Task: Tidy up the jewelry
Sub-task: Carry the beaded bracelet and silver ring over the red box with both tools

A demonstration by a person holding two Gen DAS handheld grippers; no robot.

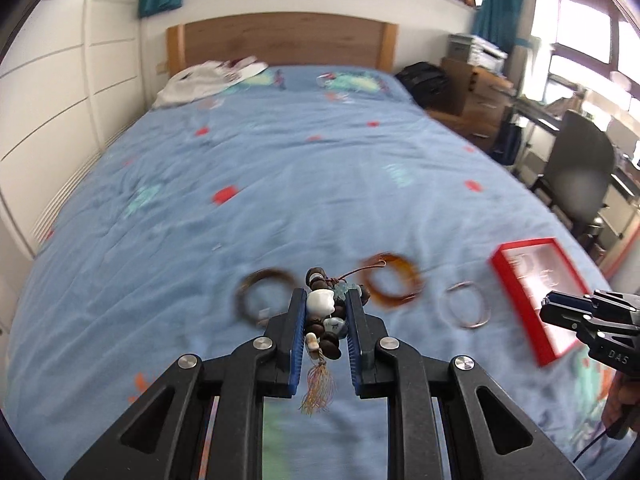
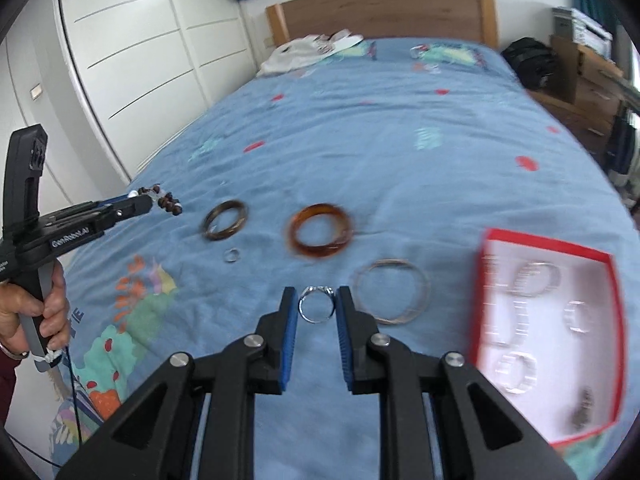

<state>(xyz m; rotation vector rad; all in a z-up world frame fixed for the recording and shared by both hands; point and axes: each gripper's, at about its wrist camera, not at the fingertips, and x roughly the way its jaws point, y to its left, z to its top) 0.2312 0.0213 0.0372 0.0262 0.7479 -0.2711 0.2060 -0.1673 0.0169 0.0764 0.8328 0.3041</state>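
My left gripper [image 1: 324,304] is shut on a beaded bracelet [image 1: 326,318] with brown, white and teal beads and a tassel, held above the blue bedspread; it also shows in the right wrist view [image 2: 168,203]. My right gripper [image 2: 317,304] is shut on a silver ring [image 2: 317,307]. On the bed lie a dark bangle [image 2: 225,220], an amber bangle [image 2: 322,236], thin silver bangles [image 2: 390,298] and a small ring [image 2: 231,255]. A red box [image 2: 548,332] with a white lining holds several clear and silver rings.
The blue patterned bedspread [image 2: 400,140] covers the bed, with white cloth [image 2: 308,52] near the wooden headboard [image 2: 384,12]. White wardrobe doors [image 2: 132,52] stand left. A chair [image 1: 576,176], boxes and a desk stand right of the bed.
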